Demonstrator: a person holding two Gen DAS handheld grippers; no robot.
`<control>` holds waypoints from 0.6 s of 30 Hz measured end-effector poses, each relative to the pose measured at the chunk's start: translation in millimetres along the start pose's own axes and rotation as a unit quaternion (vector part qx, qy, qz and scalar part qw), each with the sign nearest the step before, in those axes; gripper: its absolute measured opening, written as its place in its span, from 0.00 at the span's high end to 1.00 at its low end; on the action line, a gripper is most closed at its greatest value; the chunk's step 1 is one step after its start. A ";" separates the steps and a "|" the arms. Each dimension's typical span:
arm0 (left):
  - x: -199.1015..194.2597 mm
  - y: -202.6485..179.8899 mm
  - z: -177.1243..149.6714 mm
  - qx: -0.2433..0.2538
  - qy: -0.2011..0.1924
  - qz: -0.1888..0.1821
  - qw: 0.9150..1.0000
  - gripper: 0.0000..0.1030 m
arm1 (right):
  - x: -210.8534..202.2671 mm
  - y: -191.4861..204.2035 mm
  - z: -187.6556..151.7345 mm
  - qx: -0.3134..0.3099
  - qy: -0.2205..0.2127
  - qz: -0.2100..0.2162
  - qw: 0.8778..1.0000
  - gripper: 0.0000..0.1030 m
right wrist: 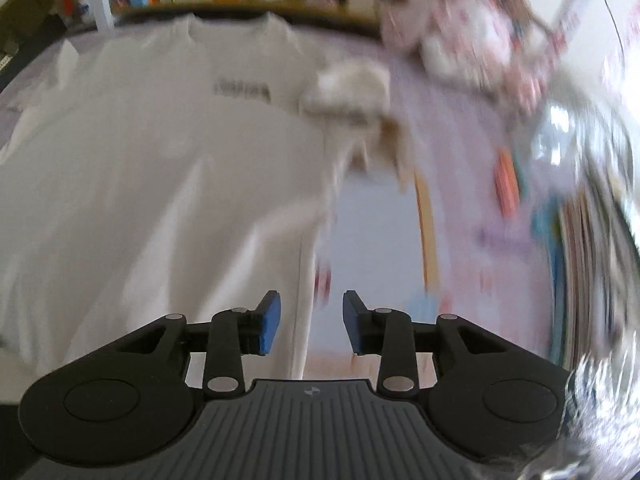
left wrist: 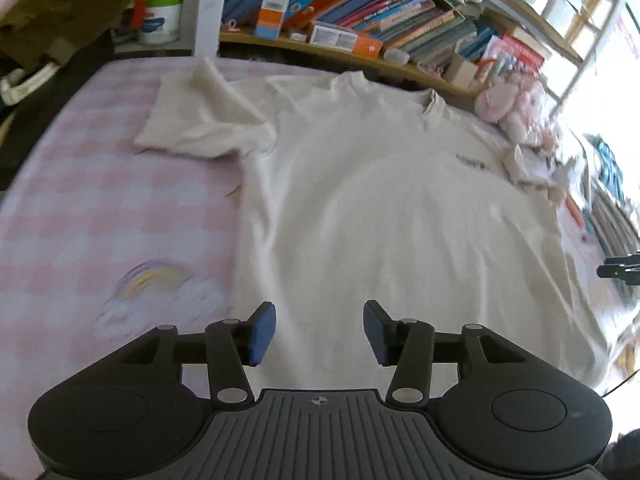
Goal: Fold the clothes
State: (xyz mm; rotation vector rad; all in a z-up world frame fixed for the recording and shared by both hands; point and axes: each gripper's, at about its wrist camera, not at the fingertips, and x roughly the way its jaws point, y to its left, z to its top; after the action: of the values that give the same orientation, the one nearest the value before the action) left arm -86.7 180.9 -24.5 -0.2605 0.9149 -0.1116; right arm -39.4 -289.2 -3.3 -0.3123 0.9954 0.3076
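Note:
A cream T-shirt (left wrist: 380, 200) lies spread face up on a pink checked bed sheet (left wrist: 100, 208), collar toward the bookshelf. Its left sleeve (left wrist: 192, 120) is spread out; its right sleeve (right wrist: 352, 88) is bunched up. My left gripper (left wrist: 319, 330) is open and empty above the shirt's lower hem area. My right gripper (right wrist: 311, 322) is open and empty over the shirt's right side edge (right wrist: 308, 280). The right wrist view is blurred. The tip of the right gripper shows at the right edge of the left wrist view (left wrist: 620, 270).
A low bookshelf (left wrist: 400, 12) full of books runs behind the bed. Pink plush toys (left wrist: 516, 108) sit at the bed's far right corner. Stacked books (right wrist: 580, 272) and an orange item (right wrist: 506, 184) lie right of the shirt. A dark bag (left wrist: 52, 12) stands far left.

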 end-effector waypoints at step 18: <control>53.2 -46.3 8.0 -0.009 -0.007 0.080 0.997 0.38 | 145.0 -21.6 135.7 -0.223 -0.014 -0.030 0.974 0.69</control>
State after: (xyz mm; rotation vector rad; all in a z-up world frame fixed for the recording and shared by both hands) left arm -47.3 126.7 -48.2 -0.2048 0.9190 0.0459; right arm 146.9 -239.7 -55.8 -0.7429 0.8804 0.4794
